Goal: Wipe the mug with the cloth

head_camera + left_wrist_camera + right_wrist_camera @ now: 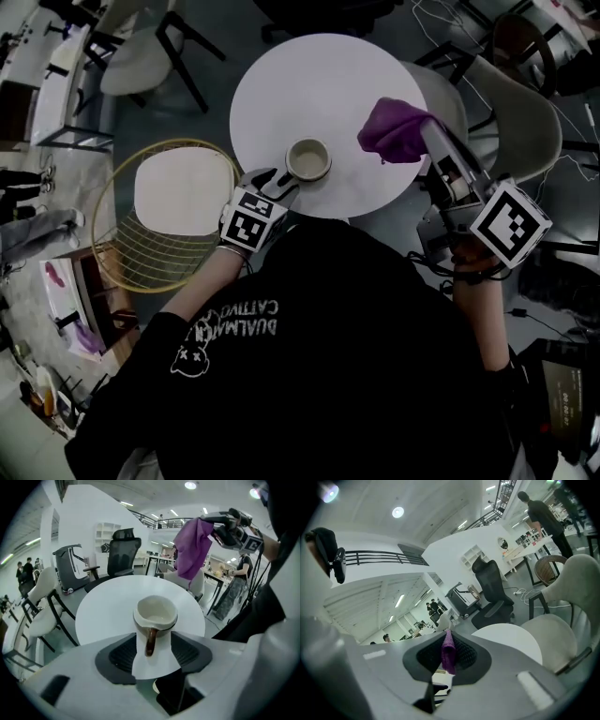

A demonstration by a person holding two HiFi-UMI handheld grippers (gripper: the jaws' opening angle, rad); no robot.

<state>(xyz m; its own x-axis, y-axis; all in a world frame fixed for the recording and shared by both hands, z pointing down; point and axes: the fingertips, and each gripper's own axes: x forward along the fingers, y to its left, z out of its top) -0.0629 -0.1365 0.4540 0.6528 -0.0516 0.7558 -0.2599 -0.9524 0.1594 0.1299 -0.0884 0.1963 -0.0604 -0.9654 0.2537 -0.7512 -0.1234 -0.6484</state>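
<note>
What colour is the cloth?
Purple. The cloth shows best in the left gripper view, hanging above the table.

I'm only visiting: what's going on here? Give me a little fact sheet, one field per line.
table: round, white
mug: cream with a brown handle, upright on the table, handle toward the person
cloth: purple, hanging in the air, apart from the mug
left gripper: open, mug handle between its jaws, not gripped
right gripper: shut on the cloth
wiping: not yet begun
</note>
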